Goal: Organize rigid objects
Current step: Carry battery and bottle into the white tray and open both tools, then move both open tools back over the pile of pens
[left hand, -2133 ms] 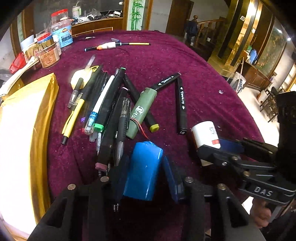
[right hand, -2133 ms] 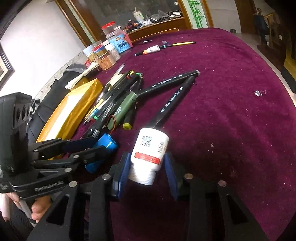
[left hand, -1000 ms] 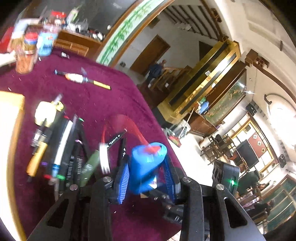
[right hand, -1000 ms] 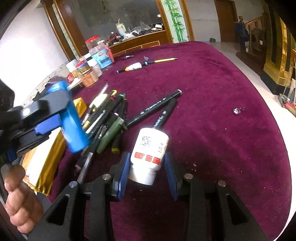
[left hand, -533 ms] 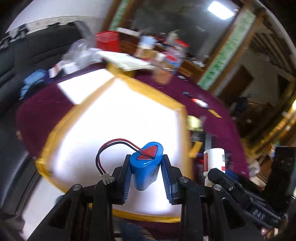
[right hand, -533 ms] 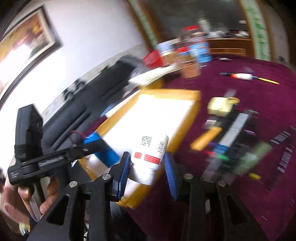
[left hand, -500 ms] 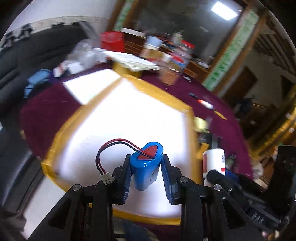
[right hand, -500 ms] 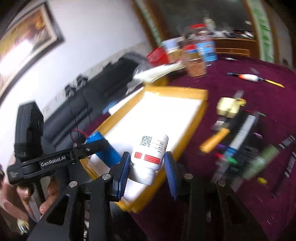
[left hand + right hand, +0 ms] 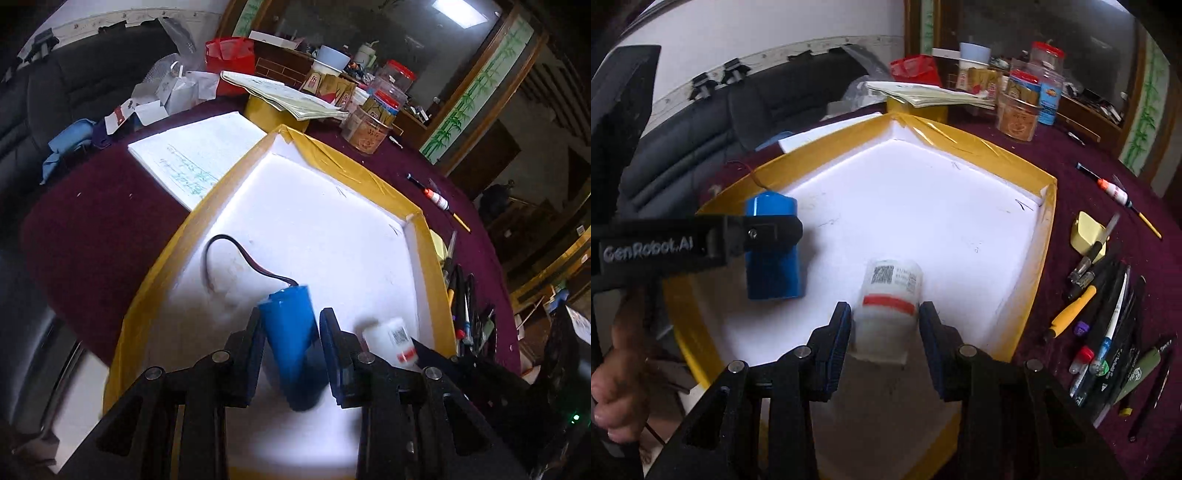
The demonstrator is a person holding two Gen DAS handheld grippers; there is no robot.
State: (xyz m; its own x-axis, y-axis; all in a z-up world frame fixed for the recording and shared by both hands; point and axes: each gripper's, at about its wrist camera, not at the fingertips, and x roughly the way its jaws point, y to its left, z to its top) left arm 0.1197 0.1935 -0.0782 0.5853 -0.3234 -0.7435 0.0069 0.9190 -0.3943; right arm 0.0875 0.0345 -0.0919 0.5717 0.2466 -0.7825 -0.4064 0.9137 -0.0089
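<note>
A white foam tray with a yellow taped rim (image 9: 428, 236) (image 9: 1047, 206) lies on the maroon table. My left gripper (image 9: 290, 325) is over the tray with its jaws spread a little; the blue battery cylinder (image 9: 290, 332) (image 9: 772, 251) with a black-red lead sits blurred between them, slipping down. My right gripper (image 9: 884, 314) is over the tray too, jaws slightly apart beside the blurred white bottle with a red band (image 9: 888, 295), which also shows in the left wrist view (image 9: 393, 339).
A row of pens and markers (image 9: 1108, 317) and a yellow block (image 9: 1087, 230) lie right of the tray. Jars (image 9: 1019, 110), stacked papers (image 9: 284, 94), a white notepad (image 9: 195, 162) and a red bag (image 9: 229, 59) stand behind it. A dark sofa (image 9: 74, 92) is at left.
Both grippers dropped lower into the tray. Both sets of jaws have opened a little, and the blue battery and white bottle are slipping out, tilted and blurred.
</note>
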